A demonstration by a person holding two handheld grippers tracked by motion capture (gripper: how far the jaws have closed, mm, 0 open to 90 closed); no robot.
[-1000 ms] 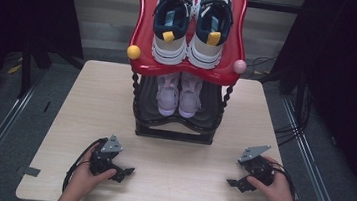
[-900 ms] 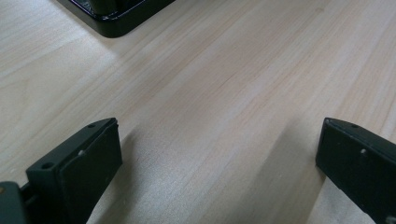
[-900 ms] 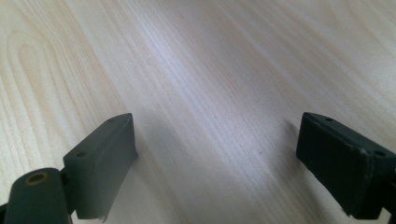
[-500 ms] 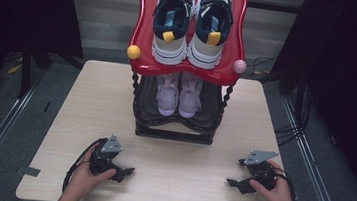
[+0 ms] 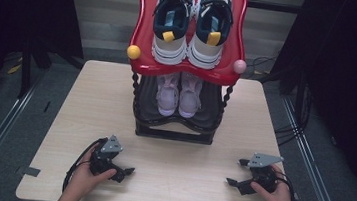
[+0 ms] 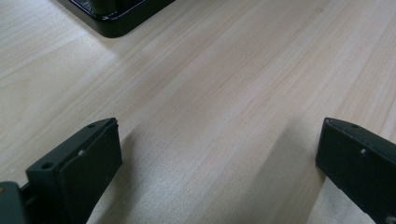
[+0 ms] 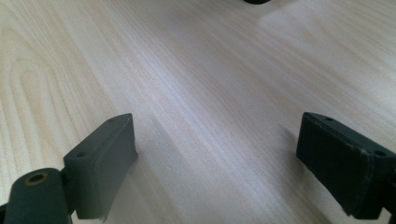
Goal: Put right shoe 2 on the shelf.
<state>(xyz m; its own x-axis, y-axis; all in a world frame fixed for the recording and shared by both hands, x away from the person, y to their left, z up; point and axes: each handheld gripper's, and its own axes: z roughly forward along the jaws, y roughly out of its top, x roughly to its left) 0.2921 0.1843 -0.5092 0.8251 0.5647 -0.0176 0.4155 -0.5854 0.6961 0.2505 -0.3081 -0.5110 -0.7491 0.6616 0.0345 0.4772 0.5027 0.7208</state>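
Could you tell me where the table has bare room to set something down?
The table is bare left and right of the shoe rack, and in the front strip between the left gripper and right gripper, both open. The centre back is crowded: the rack holds sneakers above and pale shoes below.

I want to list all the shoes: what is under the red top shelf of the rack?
Under the red top shelf, a pale lilac pair of sneakers stands on the black lower shelf. Their heels show; the toes are covered by the shelf above.
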